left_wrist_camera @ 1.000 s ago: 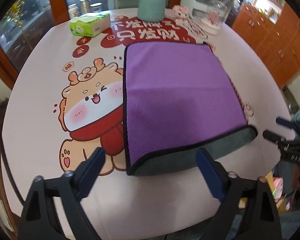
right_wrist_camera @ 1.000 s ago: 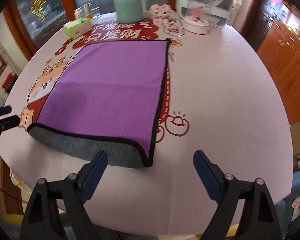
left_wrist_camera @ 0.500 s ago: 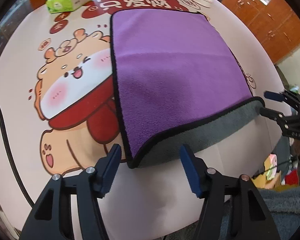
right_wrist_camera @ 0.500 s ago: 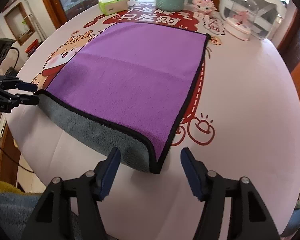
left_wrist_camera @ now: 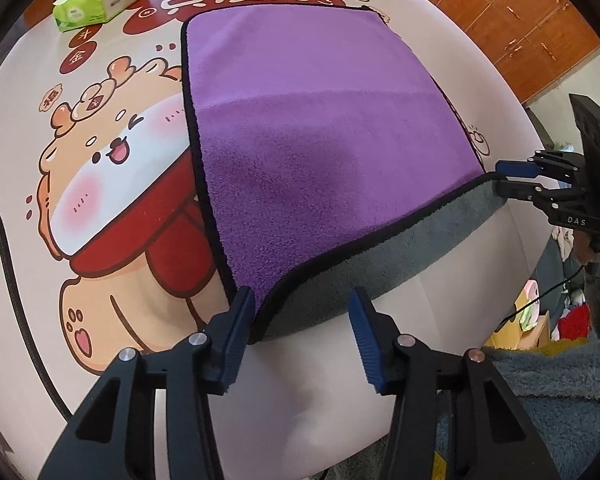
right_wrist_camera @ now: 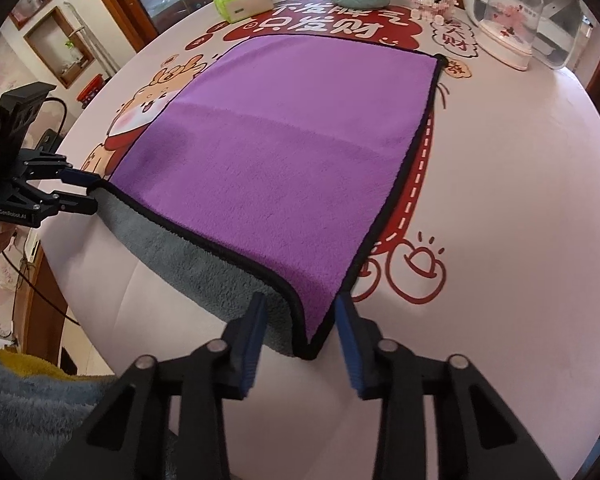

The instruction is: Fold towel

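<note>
You are bringing both grippers to the near corners of the purple towel (left_wrist_camera: 324, 152), which is lying flat on the bench (right_wrist_camera: 520, 208). Close each pair only once the black hem is sitting between the pads. The left gripper (left_wrist_camera: 302, 330) and right gripper (right_wrist_camera: 300, 340) are both holding their fingers spread, each straddling a corner without pinching.

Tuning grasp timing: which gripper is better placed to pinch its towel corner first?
Right, probably. The right gripper has the towel's near corner squarely between its open fingers. The left gripper is also open, but its corner sits against one finger, off-centre.
</note>
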Tool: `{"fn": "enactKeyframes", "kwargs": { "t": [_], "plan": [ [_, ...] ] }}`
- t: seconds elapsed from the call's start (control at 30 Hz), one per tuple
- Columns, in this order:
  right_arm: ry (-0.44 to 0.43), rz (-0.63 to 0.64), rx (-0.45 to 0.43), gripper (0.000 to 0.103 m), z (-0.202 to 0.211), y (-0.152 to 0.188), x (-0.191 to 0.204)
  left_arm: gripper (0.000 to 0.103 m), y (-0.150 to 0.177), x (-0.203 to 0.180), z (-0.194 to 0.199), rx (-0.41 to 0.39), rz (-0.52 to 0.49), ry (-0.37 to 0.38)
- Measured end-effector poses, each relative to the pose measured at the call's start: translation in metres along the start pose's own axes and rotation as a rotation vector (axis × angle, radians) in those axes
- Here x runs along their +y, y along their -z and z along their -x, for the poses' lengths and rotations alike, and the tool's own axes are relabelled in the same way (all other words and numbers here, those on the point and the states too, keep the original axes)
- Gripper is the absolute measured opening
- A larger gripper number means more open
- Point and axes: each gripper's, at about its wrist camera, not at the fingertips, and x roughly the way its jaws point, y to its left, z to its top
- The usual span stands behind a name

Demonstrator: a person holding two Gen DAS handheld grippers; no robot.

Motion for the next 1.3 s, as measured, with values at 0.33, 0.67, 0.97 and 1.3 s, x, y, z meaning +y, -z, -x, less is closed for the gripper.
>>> {"fn": "enactKeyframes", "kwargs": {
  "t": [0.33,0.67,0.97,1.3],
  "plan": [
    [-0.038,0.019,0.03,0.019,-0.005,-0.002,0.001,0.044,-0.001,0.01,0.003,0.014,0.009,0.012],
    [-0.036,0.024,0.032,0.01,-0.004,-0.002,0.002,0.037,-0.003,0.018,0.004,0.032,-0.009,0.009],
    [-0.037,0.024,0.03,0.009,-0.003,-0.001,0.002,0.014,-0.013,0.013,-0.004,0.06,-0.051,0.008],
    [-0.031,0.018,0.023,0.006,-0.001,0.0,0.002,0.005,-0.014,-0.001,-0.003,0.076,-0.096,-0.04]
  ]
}}
